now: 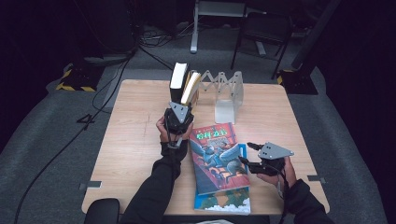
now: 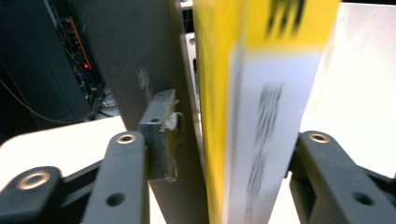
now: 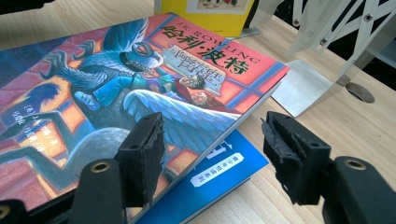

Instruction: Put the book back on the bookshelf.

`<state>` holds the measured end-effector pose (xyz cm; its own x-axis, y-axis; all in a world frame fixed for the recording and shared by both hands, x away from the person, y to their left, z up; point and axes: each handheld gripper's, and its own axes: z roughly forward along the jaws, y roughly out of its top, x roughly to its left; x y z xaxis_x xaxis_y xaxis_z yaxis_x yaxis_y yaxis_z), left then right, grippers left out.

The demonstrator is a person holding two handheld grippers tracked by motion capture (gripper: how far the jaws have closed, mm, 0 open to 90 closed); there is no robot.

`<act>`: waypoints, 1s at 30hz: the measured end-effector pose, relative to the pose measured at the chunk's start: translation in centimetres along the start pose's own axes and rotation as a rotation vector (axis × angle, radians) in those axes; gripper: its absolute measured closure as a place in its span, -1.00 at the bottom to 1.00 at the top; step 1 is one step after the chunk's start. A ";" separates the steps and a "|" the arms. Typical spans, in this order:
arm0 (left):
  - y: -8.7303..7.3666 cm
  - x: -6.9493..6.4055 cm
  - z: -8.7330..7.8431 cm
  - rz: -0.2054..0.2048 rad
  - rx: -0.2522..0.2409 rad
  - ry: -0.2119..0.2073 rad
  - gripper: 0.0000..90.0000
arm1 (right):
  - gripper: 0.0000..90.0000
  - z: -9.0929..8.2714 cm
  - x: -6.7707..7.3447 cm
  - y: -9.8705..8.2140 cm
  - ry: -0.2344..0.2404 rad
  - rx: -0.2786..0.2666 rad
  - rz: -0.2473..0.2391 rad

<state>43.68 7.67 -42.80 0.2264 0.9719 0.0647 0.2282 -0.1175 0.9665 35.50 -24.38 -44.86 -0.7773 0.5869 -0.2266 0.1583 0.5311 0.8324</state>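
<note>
Left tongs [image 1: 180, 103]: at the upright books at the far side of the counter [image 1: 135, 126]. In the left gripper view the yellow book [image 2: 261, 107] stands between the jaws; the pads stand off its faces, so the tongs are open around it, not gripping. The book looks just placed, leaning against the thick dark book [image 1: 178, 80] at the left end of the folding rack [image 1: 229, 91].

Right tongs [image 1: 254, 158]: held low beside the right edge of the flat pile. In the right gripper view the jaws are parted with nothing between them; the corner of the red book [image 3: 140, 84] lies just ahead of the left jaw, apart from both pads. Open, empty.

The red book lies flat on a blue book [image 3: 210, 182], near the front middle of the counter, well apart from the rack.

Judgement: the shelving step for the yellow book is closing out. Next the left tongs need to back straight off without tipping the leaning book. The right tongs must then take the red book by its free edge, lift it off the blue one, and stand it in the rack.
</note>
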 end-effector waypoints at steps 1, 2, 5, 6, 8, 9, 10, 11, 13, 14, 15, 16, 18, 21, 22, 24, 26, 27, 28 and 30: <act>-0.6 0.0 -0.2 -0.001 0.004 -0.005 0.16 | -0.14 0.0 0.0 0.0 0.000 0.001 0.000; -0.9 -0.1 -0.3 0.002 0.013 -0.008 0.16 | -0.14 0.0 0.0 0.0 -0.001 0.001 0.003; -2.0 -0.1 -0.3 0.004 0.042 -0.018 0.17 | -0.14 0.0 0.0 0.0 -0.003 0.002 0.003; -2.7 0.0 -0.1 0.001 0.065 -0.020 0.18 | -0.14 0.0 0.0 0.0 -0.003 0.003 0.003; -3.6 0.1 0.2 -0.025 0.109 -0.034 0.22 | -0.14 0.0 0.0 0.0 0.000 0.003 0.002; -3.9 0.1 0.3 -0.028 0.130 -0.043 0.25 | -0.14 0.1 0.0 0.0 0.000 0.003 -0.002; -4.0 0.0 0.5 -0.031 0.139 -0.047 0.30 | -0.14 0.1 0.1 0.0 0.000 0.002 -0.002; -4.1 0.0 0.5 -0.019 0.148 -0.050 0.39 | -0.14 0.1 0.1 0.0 0.000 0.003 -0.002; -4.1 -0.4 0.8 0.013 0.157 -0.025 0.62 | -0.14 0.1 0.0 0.0 0.003 0.005 -0.003; -4.1 -0.5 0.9 0.020 0.154 -0.022 0.63 | -0.14 0.1 0.0 0.0 0.003 0.005 -0.001; -4.1 -0.5 1.0 0.026 0.154 -0.016 0.64 | -0.14 0.1 0.0 0.0 0.002 0.005 0.000; -4.1 -0.6 1.1 0.022 0.155 -0.008 0.65 | -0.14 0.1 0.0 0.0 0.002 0.004 -0.001; -3.9 -0.9 1.3 0.016 0.153 0.009 0.66 | -0.14 0.1 0.1 0.0 0.003 0.006 0.001; -3.7 -1.1 2.0 -0.007 0.158 0.017 0.67 | -0.14 0.2 0.1 0.0 0.002 0.009 0.000; -3.7 -1.1 2.0 -0.007 0.158 0.017 0.67 | -0.14 0.2 0.1 0.0 0.002 0.009 0.000; -3.4 -1.2 2.6 -0.033 0.162 0.023 0.67 | -0.14 0.2 0.1 0.0 0.003 0.009 -0.001; -3.2 -1.3 3.0 -0.040 0.167 0.027 0.67 | -0.14 0.1 0.1 -0.1 0.003 0.009 0.003; -3.2 -1.5 3.1 -0.039 0.165 0.031 0.67 | -0.14 0.1 0.0 -0.1 0.001 0.010 0.003; -3.2 -1.6 3.3 -0.042 0.163 0.037 0.67 | -0.14 0.2 0.0 -0.1 0.002 0.009 0.002; -3.1 -1.7 3.5 -0.050 0.159 0.034 0.66 | -0.14 0.2 0.0 -0.2 0.002 0.014 0.001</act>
<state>45.87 5.67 -46.82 0.1798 0.9833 0.0280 0.3860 -0.0967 0.9174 35.58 -24.35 -45.08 -0.7784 0.5862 -0.2246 0.1676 0.5389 0.8256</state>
